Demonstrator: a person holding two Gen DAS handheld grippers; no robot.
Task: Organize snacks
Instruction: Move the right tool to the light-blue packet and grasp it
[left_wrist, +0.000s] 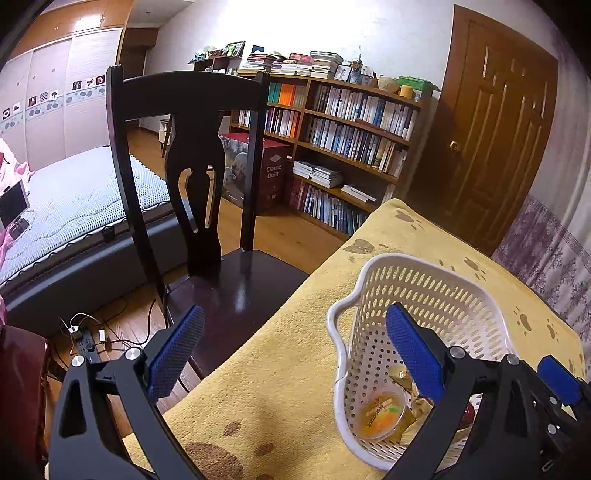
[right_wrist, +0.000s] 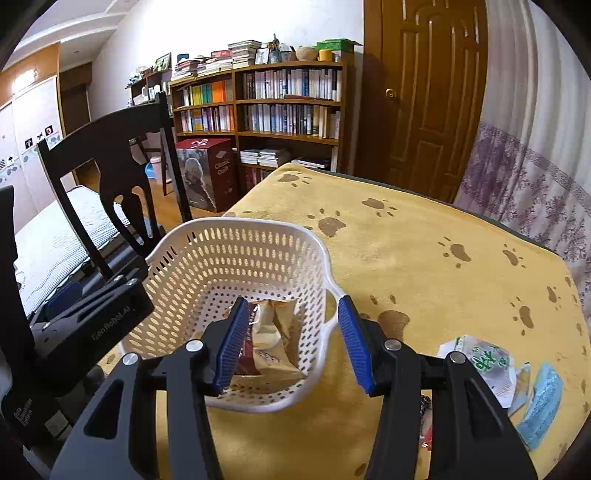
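Observation:
A white perforated basket (right_wrist: 236, 223) stands on the yellow paw-print tablecloth (right_wrist: 424, 258). Brown and beige snack packets (right_wrist: 275, 325) lie inside it, and in the left wrist view an orange jelly cup (left_wrist: 384, 410) rests on the basket (left_wrist: 424, 266) floor. My right gripper (right_wrist: 293, 343) is open and empty, straddling the basket's near right handle. My left gripper (left_wrist: 295, 350) is also open and empty, with its right finger over the basket's left wall. A white-and-green packet (right_wrist: 487, 365) and a light blue packet (right_wrist: 543, 402) lie loose on the cloth to the right of my right gripper.
A dark wooden chair (left_wrist: 192, 155) stands close against the table's left edge. Behind it are a bed (left_wrist: 74, 206), a bookshelf (left_wrist: 351, 129) and a brown door (left_wrist: 498, 129). A purple-patterned curtain (right_wrist: 524, 192) hangs along the table's far right side.

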